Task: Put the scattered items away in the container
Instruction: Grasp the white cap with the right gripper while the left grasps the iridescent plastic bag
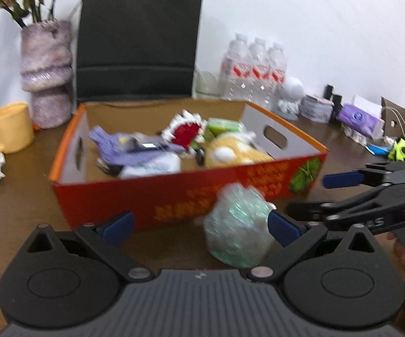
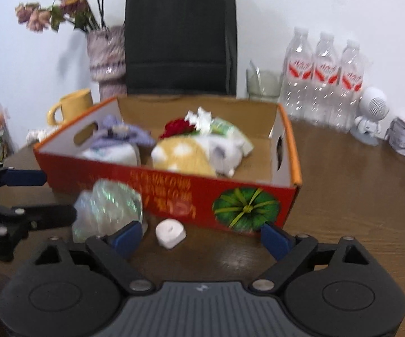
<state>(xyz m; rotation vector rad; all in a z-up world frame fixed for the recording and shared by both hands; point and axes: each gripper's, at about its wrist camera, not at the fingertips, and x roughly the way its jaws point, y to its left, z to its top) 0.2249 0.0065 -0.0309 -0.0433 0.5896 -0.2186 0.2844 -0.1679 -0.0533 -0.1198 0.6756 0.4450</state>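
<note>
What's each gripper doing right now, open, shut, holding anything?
Left gripper: open, empty; crinkly plastic bundle sits between its fingers, ungripped.
Right gripper: open, empty; small white roll on the table ahead.

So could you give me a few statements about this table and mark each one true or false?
1. The red cardboard box already holds several items. True.
2. The crinkly clear packet lies inside the box. False: it is outside, in front of the box's front wall.
3. The small white roll sits on the table in front of the box. True.
4. The right gripper is clamped on the roll. False: its jaws are wide open, the roll apart from them.
5. The mug is blue. False: it is yellow.
</note>
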